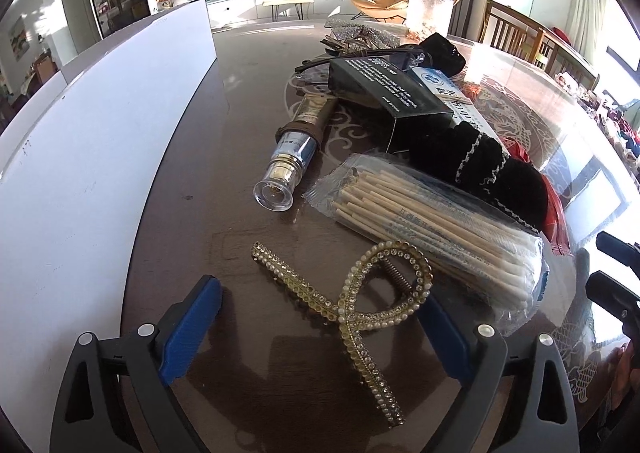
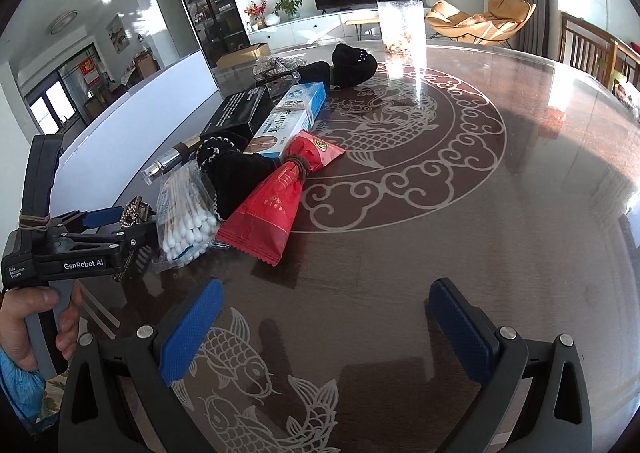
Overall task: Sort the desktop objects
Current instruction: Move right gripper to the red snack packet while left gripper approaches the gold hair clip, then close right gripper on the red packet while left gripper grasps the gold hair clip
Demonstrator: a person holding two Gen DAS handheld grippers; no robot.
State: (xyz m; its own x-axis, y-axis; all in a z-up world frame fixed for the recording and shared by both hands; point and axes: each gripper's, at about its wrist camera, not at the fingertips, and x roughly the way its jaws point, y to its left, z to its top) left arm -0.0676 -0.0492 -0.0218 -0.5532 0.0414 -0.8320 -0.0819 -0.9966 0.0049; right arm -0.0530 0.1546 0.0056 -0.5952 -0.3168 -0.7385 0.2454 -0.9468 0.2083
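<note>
The left gripper (image 1: 320, 317) hovers low over the dark patterned bench (image 1: 224, 213) with its blue fingers (image 1: 192, 329) spread wide on either side of a gold rhinestone hair clip (image 1: 348, 305), which lies flat on the bench between them; whether the pads touch it cannot be told. Just beyond the clip sits a clear bag of cotton swabs (image 1: 432, 229), with a small glass bottle (image 1: 296, 157) lying on its side to the left of the bag, a black fabric item (image 1: 492, 173) along the bag's far side, and a black box (image 1: 384, 93) further back. A white board (image 1: 88, 141) stands along the left edge of the bench. The right gripper (image 2: 324, 329) is well apart from the pile, its fingers (image 2: 192, 329) wide and holding nothing above the fish pattern. From this view a red packet (image 2: 276, 205) lies beside the swabs, next to a blue and white box (image 2: 292, 117), and a clear container (image 2: 402, 25) stands at the far side.
</note>
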